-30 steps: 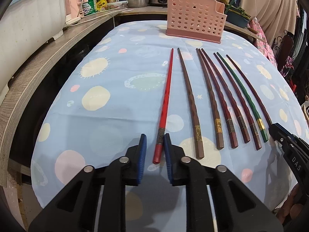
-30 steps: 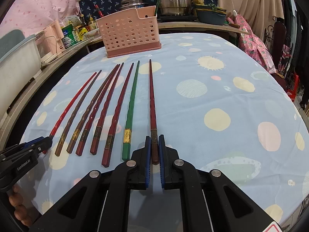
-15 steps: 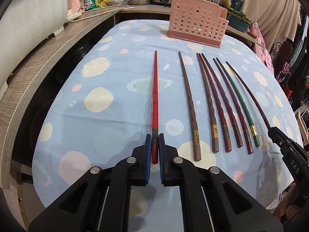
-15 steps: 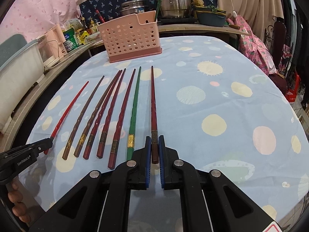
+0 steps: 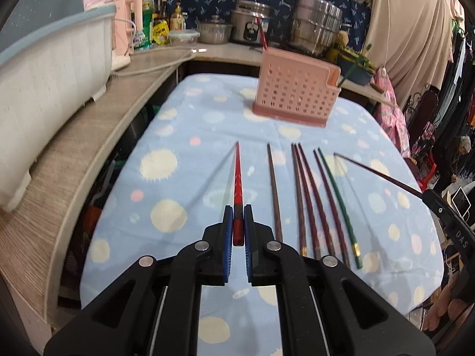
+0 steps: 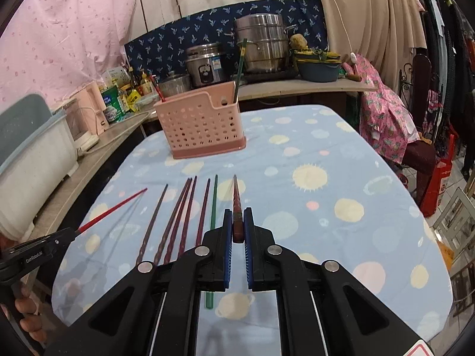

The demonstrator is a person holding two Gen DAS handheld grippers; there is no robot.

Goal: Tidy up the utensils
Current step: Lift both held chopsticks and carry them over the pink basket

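Observation:
My left gripper (image 5: 236,222) is shut on a red chopstick (image 5: 237,178) and holds it lifted above the table, tip pointing at the pink perforated utensil basket (image 5: 294,95). My right gripper (image 6: 238,222) is shut on a dark brown chopstick (image 6: 236,198), also lifted; it shows in the left wrist view (image 5: 377,172) too. Several chopsticks still lie in a row on the cloth, among them a green one (image 5: 338,201) (image 6: 212,207) and dark red ones (image 6: 184,216). The basket (image 6: 202,124) holds a green chopstick (image 6: 239,68) and a red one (image 6: 156,89).
The table has a blue spotted cloth (image 6: 326,207). A wooden counter (image 5: 74,154) with a white tub (image 5: 44,71) runs along the left. Pots and bottles stand on the back counter (image 6: 261,44). A chair with pink clothes (image 6: 383,115) stands to the right.
Both grippers have lifted their chopsticks off the cloth and risen, so the basket and back counter come into fuller view. A second ago the left gripper was still open around the red chopstick.

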